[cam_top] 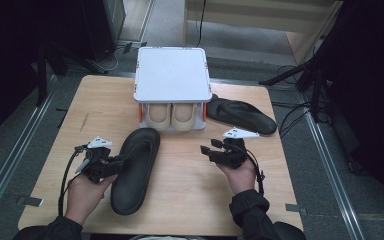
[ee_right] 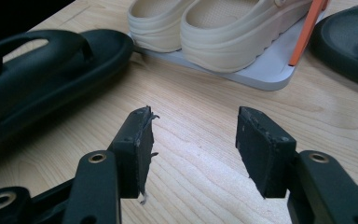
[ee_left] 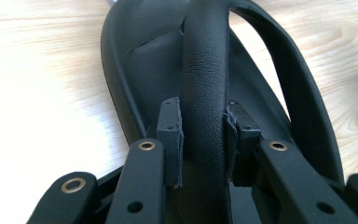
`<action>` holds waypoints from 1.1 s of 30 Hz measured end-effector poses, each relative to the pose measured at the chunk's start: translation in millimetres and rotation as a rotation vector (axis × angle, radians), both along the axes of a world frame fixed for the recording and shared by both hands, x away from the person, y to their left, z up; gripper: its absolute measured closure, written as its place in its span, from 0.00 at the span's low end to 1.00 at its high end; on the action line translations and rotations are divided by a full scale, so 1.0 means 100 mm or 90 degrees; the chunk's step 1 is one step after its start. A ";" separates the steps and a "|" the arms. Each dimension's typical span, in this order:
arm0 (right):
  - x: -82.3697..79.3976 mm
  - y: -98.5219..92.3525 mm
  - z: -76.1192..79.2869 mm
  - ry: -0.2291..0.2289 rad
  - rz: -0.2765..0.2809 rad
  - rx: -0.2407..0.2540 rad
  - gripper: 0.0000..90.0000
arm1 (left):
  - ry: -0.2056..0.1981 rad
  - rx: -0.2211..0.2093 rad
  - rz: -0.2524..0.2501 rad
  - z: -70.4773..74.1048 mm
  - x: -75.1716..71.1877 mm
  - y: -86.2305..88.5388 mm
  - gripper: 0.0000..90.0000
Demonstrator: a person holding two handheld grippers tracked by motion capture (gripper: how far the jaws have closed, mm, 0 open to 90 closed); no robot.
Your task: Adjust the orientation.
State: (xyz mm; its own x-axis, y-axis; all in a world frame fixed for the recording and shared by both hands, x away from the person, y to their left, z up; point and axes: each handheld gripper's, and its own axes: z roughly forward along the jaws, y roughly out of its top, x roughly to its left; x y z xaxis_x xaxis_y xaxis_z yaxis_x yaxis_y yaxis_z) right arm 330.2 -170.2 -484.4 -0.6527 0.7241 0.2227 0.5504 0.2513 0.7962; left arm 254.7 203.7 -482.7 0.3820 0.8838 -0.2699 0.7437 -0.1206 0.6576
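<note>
The left gripper (ee_left: pixel 204 140) is clamped on the strap of the black rubber flip-flop sandal (cam_top: pixel 135 169); in the left gripper view both pads press the strap (ee_left: pixel 205 74) from either side. The sole extends ahead of its jaws and appears to lie on the light wooden table (cam_top: pixel 190 200).

The right gripper (ee_right: pixel 193 140) holds nothing; its jaws stand wide apart over bare wood. Ahead of it sits the white two-tier plastic shoe rack with orange posts (cam_top: pixel 172 75), and the pair of cream foam clogs (cam_top: pixel 171 116) is stored on the lower shelf. To its right, near the rack, lies the second black rubber flip-flop sandal (cam_top: pixel 242 116), untouched.

Assessment of progress: the clogs are stowed; the first sandal is gripped but not yet lifted or racked; the second sandal remains. The flat white top of the rack is unoccupied
</note>
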 end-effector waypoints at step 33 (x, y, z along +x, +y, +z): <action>-0.05 0.02 -0.02 0.001 0.006 -0.018 0.52 | 0.015 0.009 -0.065 -0.04 0.13 -0.20 0.70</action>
State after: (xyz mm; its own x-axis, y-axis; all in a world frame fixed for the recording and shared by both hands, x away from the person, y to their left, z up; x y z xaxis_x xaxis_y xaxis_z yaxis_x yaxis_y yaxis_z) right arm 325.5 -168.4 -486.1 -0.6592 0.7240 0.2030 0.5490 0.2790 0.7879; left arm 267.7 183.8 -487.2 0.4641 0.8444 -0.2676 0.7423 -0.2059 0.6376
